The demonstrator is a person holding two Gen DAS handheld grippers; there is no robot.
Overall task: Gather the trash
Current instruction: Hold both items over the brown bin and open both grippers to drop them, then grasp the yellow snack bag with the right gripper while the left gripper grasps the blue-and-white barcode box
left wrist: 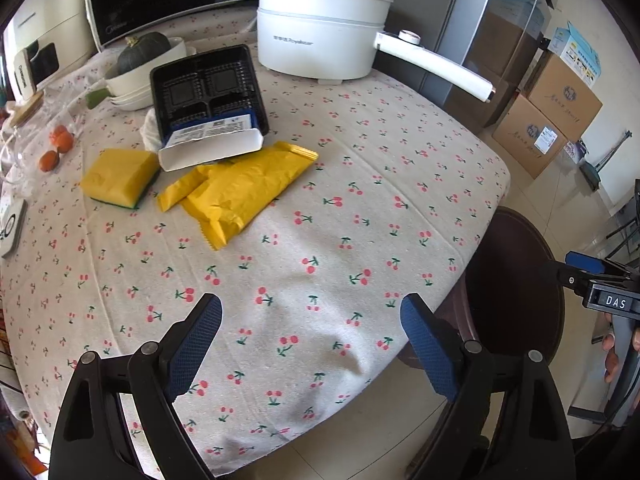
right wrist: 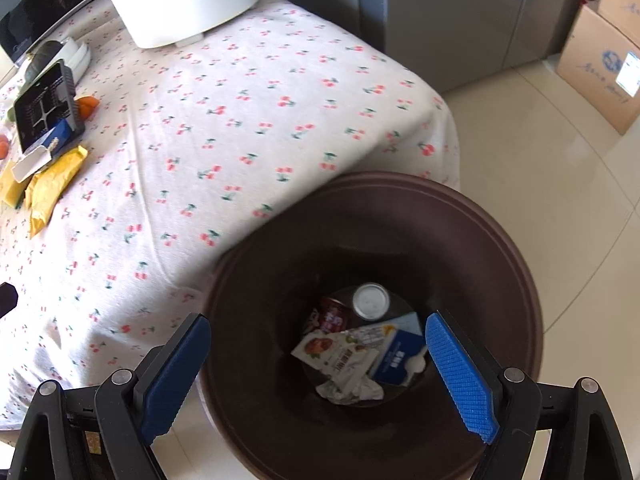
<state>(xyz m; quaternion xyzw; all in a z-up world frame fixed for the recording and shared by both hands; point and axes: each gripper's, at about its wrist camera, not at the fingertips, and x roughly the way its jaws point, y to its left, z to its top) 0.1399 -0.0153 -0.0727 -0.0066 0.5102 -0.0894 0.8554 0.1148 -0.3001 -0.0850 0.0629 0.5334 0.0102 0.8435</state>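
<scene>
Trash sits in two places. Crinkly yellow plastic wrappers [left wrist: 236, 184] lie on the cherry-print tablecloth [left wrist: 340, 220], far ahead of the left gripper [left wrist: 310, 344], whose blue tongs are wide apart and hold nothing. A black plastic tray [left wrist: 208, 88] with a white and blue carton [left wrist: 212, 146] leans just behind the wrappers, and a yellow sponge [left wrist: 120, 178] lies beside them. The right gripper [right wrist: 318, 376] hangs over the round dark brown bin [right wrist: 376, 208], tongs apart and holding nothing. Down inside lie a silver can [right wrist: 371, 301], a blue box [right wrist: 396, 360] and crumpled paper [right wrist: 348, 388].
</scene>
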